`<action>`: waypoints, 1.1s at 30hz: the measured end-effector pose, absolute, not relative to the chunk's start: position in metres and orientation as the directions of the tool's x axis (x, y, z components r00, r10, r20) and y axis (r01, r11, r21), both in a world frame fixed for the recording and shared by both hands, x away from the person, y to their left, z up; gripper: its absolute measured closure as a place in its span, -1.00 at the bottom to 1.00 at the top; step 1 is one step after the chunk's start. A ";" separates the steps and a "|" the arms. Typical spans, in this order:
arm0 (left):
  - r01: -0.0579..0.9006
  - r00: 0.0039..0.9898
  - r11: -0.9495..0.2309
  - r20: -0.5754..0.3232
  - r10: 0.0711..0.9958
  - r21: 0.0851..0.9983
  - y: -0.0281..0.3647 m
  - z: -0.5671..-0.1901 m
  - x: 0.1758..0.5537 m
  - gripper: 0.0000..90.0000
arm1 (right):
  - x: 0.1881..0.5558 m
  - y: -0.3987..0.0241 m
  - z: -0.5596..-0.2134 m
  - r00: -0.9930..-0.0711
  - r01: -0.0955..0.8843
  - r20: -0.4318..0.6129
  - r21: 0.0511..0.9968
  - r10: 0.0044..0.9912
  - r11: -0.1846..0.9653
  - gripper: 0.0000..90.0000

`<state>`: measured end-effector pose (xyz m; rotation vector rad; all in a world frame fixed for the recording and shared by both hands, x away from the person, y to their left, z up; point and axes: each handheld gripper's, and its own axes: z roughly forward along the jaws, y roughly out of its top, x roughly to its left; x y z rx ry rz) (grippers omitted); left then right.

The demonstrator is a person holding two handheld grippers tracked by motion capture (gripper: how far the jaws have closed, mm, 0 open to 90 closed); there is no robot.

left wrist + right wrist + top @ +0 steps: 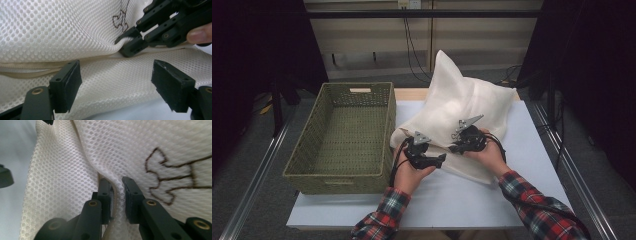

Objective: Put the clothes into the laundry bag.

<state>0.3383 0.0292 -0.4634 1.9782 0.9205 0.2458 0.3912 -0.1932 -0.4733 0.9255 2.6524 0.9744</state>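
Observation:
A white mesh pillow (462,100) leans up on the white table (462,200), its lower edge toward me. My right gripper (456,148) is shut on a fold of its mesh cover beside the zip seam; in the right gripper view (117,195) the pads squeeze that fold, with a brown stitched mark (170,180) just to the right. My left gripper (439,160) is at the same edge, a little to the left, and it is open. In its own view (117,82) the jaws stand wide apart over the seam (25,66) without touching it. Beyond them is the right gripper (128,42), pinching the cover.
A green woven basket (337,178) with nothing in it stands on the left, its right wall close to the pillow and my left hand. Metal rails run along both sides of the table. Bare table lies in front of the pillow.

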 end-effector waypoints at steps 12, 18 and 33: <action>0.503 0.702 -0.290 -0.189 0.686 0.814 0.033 -0.464 0.332 -0.50 | 0.385 -0.200 -0.468 -0.779 0.517 0.108 0.667 0.618 0.536 0.30; 0.501 0.702 -0.290 -0.187 0.687 0.816 0.031 -0.464 0.331 -0.52 | 0.382 -0.204 -0.460 -0.784 0.506 0.111 0.684 0.611 0.526 0.16; 0.499 0.705 -0.295 -0.184 0.685 0.815 0.029 -0.464 0.331 -0.57 | 0.374 -0.207 -0.440 -0.785 0.471 0.089 0.729 0.613 0.497 -0.18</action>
